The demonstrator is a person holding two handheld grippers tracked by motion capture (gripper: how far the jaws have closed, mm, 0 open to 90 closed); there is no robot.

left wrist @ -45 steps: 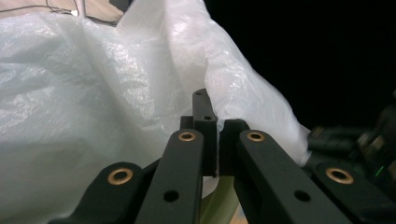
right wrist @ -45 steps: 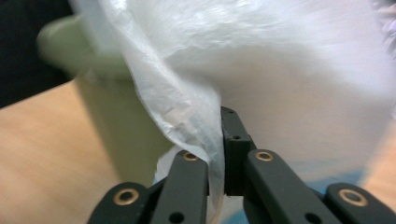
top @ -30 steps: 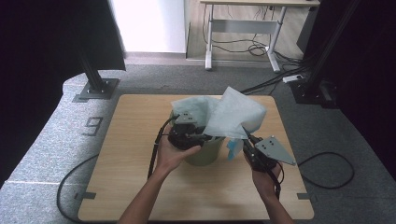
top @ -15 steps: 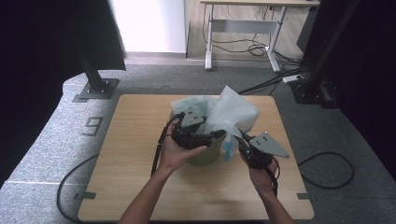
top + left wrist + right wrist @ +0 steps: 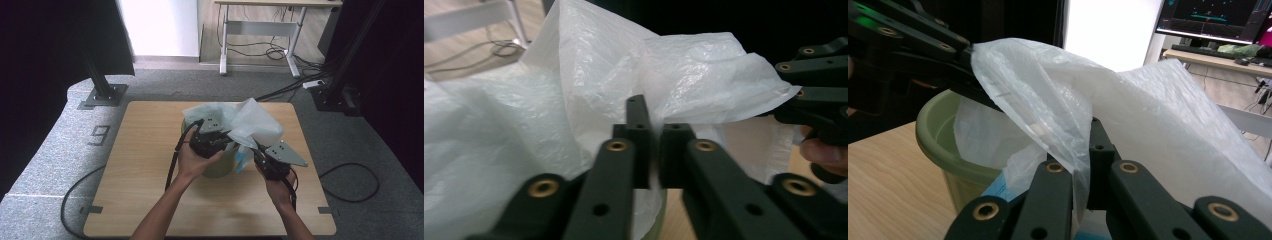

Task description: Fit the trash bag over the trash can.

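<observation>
A thin white plastic bag (image 5: 255, 122) billows over a pale green bin (image 5: 220, 167) in the middle of the wooden table (image 5: 140, 190). My left gripper (image 5: 230, 136) sits at the bin's top. Its jaws have just been closing and now pinch the bag's film (image 5: 704, 65) between them (image 5: 655, 150). My right gripper (image 5: 253, 150) is to the right of the bin, shut on another fold of the bag (image 5: 1158, 115), which runs down between its jaws (image 5: 1083, 165). Part of the bag hangs inside the bin (image 5: 938, 135). The left gripper (image 5: 965, 52) grips the bag's edge above the bin's rim.
A small light-blue item (image 5: 244, 157) sits against the bin's right side, under the bag. Black cables trail from both grippers across the table. Stand bases (image 5: 102, 95) and a desk frame (image 5: 260, 37) are on the floor beyond the table's far edge.
The bag, spread flatter over the bin before, now stands bunched in a peak between the grippers. The left gripper's jaws have closed on its edge. Both hands have barely shifted.
</observation>
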